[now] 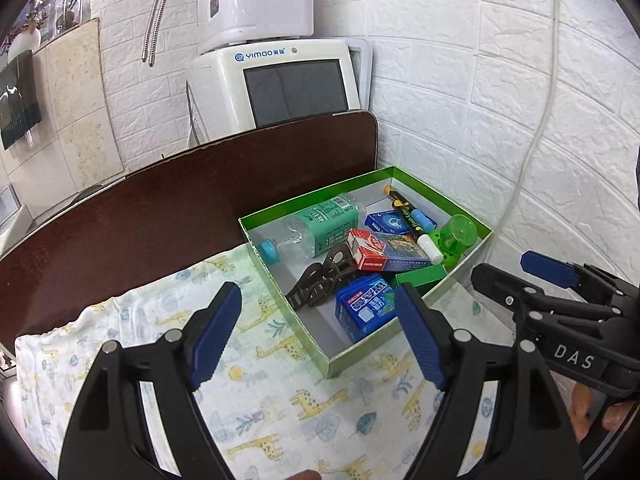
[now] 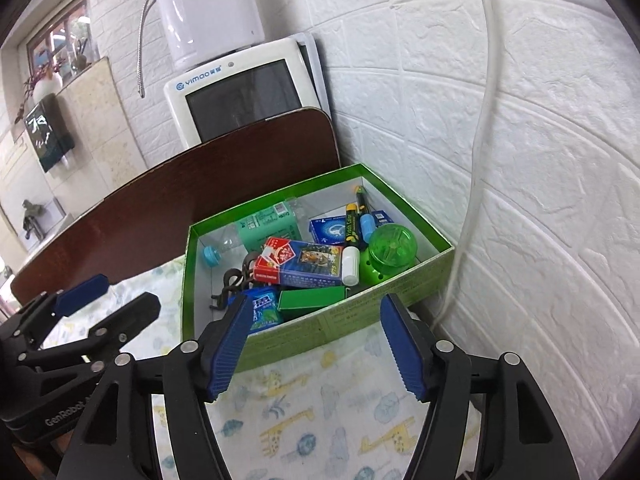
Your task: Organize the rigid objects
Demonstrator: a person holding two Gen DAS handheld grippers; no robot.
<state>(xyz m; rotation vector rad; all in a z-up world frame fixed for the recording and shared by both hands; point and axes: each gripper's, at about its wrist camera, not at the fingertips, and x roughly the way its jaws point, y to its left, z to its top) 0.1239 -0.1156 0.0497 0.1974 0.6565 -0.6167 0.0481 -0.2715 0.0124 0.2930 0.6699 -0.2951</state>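
Both grippers were nearest my lenses, side by side over the giraffe-print cloth (image 1: 280, 400). Left gripper (image 1: 316, 336): jaws wide, nothing between the pads. Right gripper (image 2: 316, 348): jaws wide, likewise empty.

Green box (image 2: 360, 312): one, lying just beyond both sets of fingertips, at the far right of the brown table (image 1: 180, 200), near the white brick wall. My right gripper faced its near wall squarely; from my left gripper the box lay ahead and to the right, near corner closest. I judged the two about equally near.

Contents, counted:
- water bottle (image 1: 316, 228), one, on its side, long axis running left to right along the far wall, blue cap leftward.
- card boxes, four: red-and-blue (image 1: 380, 252), blue at the far side (image 1: 386, 222), blue at the near side (image 1: 364, 304), plain green (image 1: 420, 276).
- marker pens (image 1: 412, 220), two, crossing, pointing toward the far corner.
- green round container (image 1: 456, 238), one, far right.
- dark hair claw (image 1: 320, 280), one, near left.

Nothing rigid lay loose on the cloth; I judged the sorting close to finished.
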